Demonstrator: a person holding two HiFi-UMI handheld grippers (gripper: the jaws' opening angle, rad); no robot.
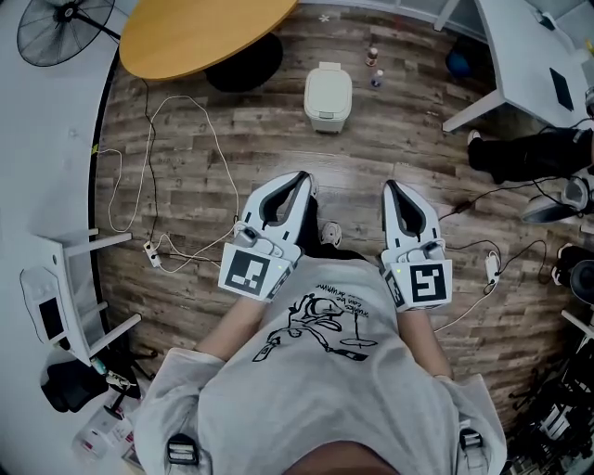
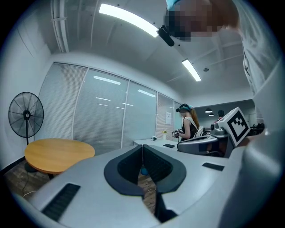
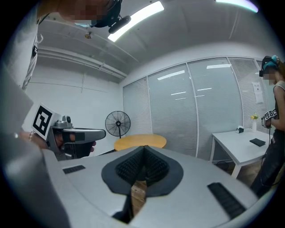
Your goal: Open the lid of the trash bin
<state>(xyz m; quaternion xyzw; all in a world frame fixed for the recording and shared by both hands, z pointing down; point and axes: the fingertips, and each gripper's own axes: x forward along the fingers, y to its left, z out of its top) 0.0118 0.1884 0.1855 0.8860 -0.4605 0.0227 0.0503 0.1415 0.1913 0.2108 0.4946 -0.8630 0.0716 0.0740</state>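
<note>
Small cream-white plastic trash bin (image 1: 328, 96) with rounded corners, standing on the brown wood-plank floor (image 1: 232, 148), lid down and flat on the body. In the head view, placed ahead of both grippers and roughly between their two lines. Well apart from either one, with bare floor in the gap. Longer side apparently running away from the person, so probably the front edge of the lid on the near side. Not possible to confirm this from above.

Somewhat nearer to the bin: the left gripper (image 1: 300, 178), grey and black with a marker cube, tips pressed together and nothing pinched between them. A little further off to the side: the right gripper (image 1: 389, 187), same make, also pressed together and empty. Both pointing about level and forward, above the height of the bin, so no bin visible in either gripper view. As a judgement: only the approach so far, lid not yet touched. Necessary to come forward and then lower before reaching that near edge.

Around the bin: two small bottles (image 1: 373, 67) near on the right and a thin white cable (image 1: 181, 121) looping over the floor on the left. Beyond, a round yellow wooden table (image 1: 200, 32), a black pedestal fan (image 1: 58, 28) in the corner and a white desk (image 1: 524, 56) on the right. Further back, a glass partition with blinds (image 2: 107, 116) and another person (image 2: 188, 127) standing by the desk.
</note>
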